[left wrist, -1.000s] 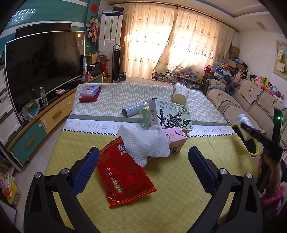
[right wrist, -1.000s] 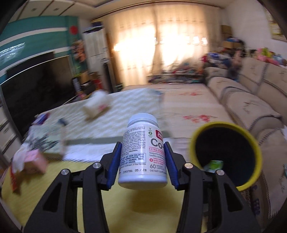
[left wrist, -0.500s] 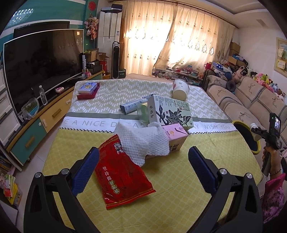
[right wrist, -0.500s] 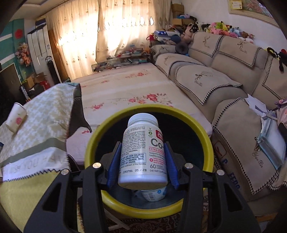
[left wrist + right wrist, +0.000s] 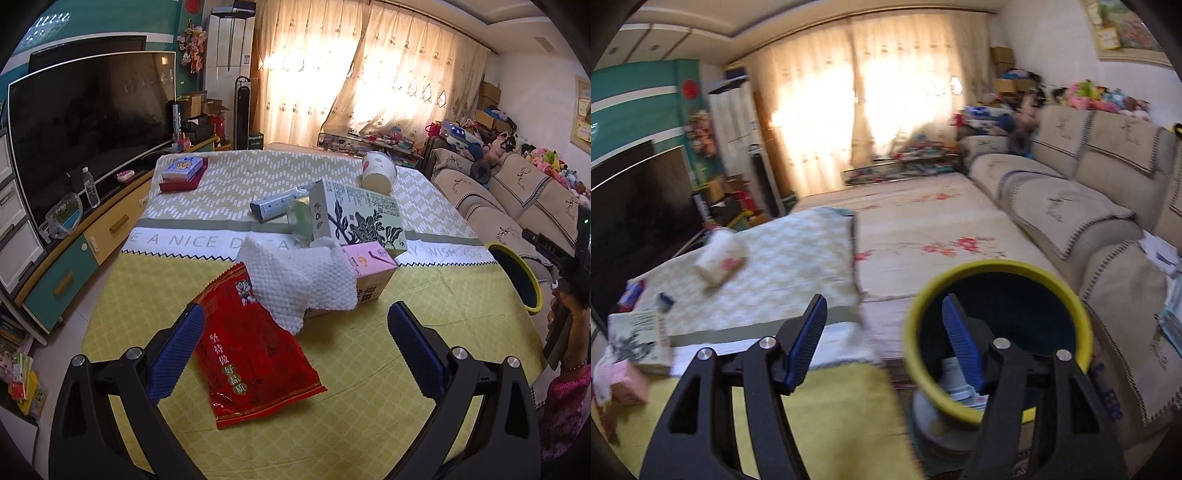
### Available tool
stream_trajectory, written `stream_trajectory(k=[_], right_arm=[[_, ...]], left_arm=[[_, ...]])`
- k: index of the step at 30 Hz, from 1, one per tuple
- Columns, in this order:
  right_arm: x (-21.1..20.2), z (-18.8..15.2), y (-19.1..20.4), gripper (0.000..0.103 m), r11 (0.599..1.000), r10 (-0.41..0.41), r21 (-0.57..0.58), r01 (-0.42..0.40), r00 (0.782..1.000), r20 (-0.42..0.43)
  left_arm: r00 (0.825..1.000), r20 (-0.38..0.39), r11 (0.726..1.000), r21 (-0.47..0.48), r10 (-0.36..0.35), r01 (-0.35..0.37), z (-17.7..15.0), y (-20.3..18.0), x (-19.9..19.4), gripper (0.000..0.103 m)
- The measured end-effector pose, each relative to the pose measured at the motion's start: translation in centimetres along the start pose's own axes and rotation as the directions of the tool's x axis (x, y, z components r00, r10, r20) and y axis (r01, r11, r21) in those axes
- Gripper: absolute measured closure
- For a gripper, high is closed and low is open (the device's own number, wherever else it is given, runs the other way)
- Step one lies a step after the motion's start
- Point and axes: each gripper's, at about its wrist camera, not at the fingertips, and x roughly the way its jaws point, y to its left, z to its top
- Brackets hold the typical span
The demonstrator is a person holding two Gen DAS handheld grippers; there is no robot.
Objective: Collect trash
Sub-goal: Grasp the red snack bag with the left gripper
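Note:
My left gripper [image 5: 295, 347] is open and empty above the table's near end, over a red snack bag [image 5: 247, 350]. A white cloth [image 5: 299, 277], a pink carton [image 5: 369, 269], a floral box [image 5: 354, 221], a tube [image 5: 277, 205] and a paper cup [image 5: 378, 171] lie beyond. My right gripper [image 5: 886, 339] is open and empty, just left of the yellow-rimmed bin [image 5: 997, 332]. A white bottle [image 5: 956, 380] lies inside the bin. The bin also shows in the left wrist view [image 5: 517, 273].
A yellow and patterned cloth covers the table [image 5: 332, 406]. A TV [image 5: 85, 122] on a cabinet stands to the left. A sofa [image 5: 1089, 221] runs along the right. A stack of books [image 5: 184, 171] sits at the table's far left.
My right gripper opened and let go of the white bottle, which now lies in the bin. It then swung left, back toward the table. The left gripper barely moved.

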Motion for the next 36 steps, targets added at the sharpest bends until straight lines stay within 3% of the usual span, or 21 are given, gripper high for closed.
stream_trajectory(k=[3,7,19,28,36], right_arm=[[-0.6,-0.7,3.7,0.041,0.995,0.08,-0.055,-0.08,0.997,0.001],[-0.7,-1.4,7.0,0.041,0.987,0.111,-0.122,-0.109,0.994,0.01],[0.1,-1.6,7.7,0.04,0.985,0.105,-0.134,-0.105,0.994,-0.009],[0.3,-1.5,7.8,0.038,0.985,0.102,-0.139,-0.103,0.995,-0.015],[0.5,-1.6,7.8,0.038,0.984,0.102,-0.143,-0.104,0.995,-0.021]], left_arm=[[1.0,-0.024,1.0,-0.009,0.008,-0.009,-0.5,0.0,0.6,0.005],[0.998,-0.058,0.999,-0.021,0.04,-0.041,-1.1,0.3,1.7,0.005],[0.983,-0.153,0.99,-0.082,0.103,-0.116,-2.6,2.3,4.0,0.005],[0.978,-0.164,0.979,-0.135,0.128,-0.15,-2.9,3.9,4.3,0.047],[0.978,-0.169,0.984,-0.105,0.123,-0.141,-3.6,4.4,2.3,0.072]])
